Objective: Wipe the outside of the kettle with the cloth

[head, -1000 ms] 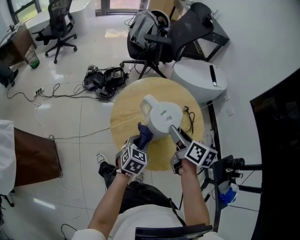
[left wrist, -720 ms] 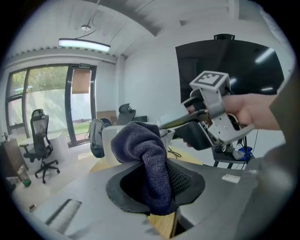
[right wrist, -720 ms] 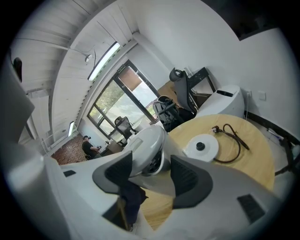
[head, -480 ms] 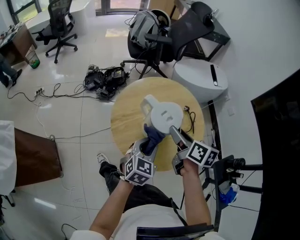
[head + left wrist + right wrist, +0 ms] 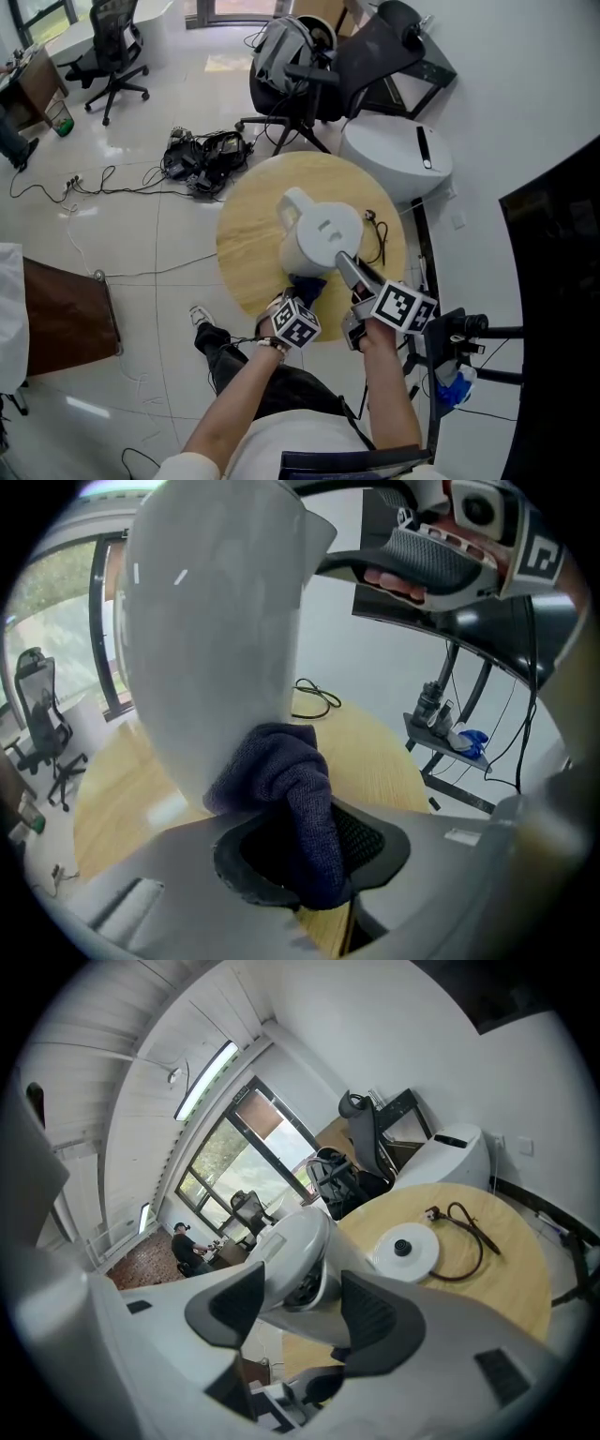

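Head view: white plastic kettle over the middle of the round pale wooden surface, left hand-held gripper at its 6 o'clock pressing a dark blue knitted cloth to the wall, right hand-held gripper at 5 o'clock. Left gripper view: jaws clamped on the soft, bunched cloth, likely to mould easily to the smooth, probably slippery shell. Right gripper view: closed around the stiff white handle, judged the safest hold on a rigid, fairly light body; round white base at 2 o'clock.
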A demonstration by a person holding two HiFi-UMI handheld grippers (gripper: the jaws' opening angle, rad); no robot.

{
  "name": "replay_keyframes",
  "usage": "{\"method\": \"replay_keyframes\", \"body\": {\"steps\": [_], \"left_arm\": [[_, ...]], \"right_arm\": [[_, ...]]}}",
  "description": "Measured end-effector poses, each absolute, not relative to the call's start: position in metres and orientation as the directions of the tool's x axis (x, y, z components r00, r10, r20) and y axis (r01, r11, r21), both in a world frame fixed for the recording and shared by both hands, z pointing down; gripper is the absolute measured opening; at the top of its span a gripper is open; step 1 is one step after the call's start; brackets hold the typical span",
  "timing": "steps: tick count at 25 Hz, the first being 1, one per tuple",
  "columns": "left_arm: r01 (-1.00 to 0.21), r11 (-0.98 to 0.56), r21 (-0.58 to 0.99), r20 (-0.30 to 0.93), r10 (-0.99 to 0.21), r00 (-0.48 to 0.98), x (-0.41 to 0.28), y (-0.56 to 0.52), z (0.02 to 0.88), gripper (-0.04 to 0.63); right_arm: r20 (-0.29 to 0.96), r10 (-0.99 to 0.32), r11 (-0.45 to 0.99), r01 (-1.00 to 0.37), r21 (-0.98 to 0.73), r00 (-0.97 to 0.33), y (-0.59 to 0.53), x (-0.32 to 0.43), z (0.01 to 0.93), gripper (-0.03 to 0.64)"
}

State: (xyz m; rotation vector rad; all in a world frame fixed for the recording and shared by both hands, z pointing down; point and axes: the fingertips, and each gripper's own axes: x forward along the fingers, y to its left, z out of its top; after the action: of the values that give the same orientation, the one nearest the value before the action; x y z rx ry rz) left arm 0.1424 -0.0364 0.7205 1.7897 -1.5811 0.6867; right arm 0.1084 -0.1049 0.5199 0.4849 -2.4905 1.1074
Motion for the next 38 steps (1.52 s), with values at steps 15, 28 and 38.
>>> {"method": "replay_keyframes", "body": {"steps": [15, 28, 38], "left_arm": [[-0.987, -0.025, 0.156, 0.52, -0.848, 0.103, 0.149, -0.054, 0.59, 0.101], [-0.991, -0.017, 0.136, 0.541, -0.837, 0.089, 0.119, 0.002, 0.583, 0.101], [-0.968, 0.157, 0.193, 0.493, -0.869, -0.043, 0.062, 0.094, 0.518, 0.1]], "right_arm": [[0.459, -0.116, 0.61, -0.428, -0.667, -0.881, -0.103, 0.107, 0.524, 0.268], [0.436, -0.148, 0.649, -0.42, -0.635, -0.888, -0.107, 0.115, 0.516, 0.276], [0.354, -0.245, 0.703, -0.416, -0.576, -0.903, -0.097, 0.181, 0.488, 0.035]]}}
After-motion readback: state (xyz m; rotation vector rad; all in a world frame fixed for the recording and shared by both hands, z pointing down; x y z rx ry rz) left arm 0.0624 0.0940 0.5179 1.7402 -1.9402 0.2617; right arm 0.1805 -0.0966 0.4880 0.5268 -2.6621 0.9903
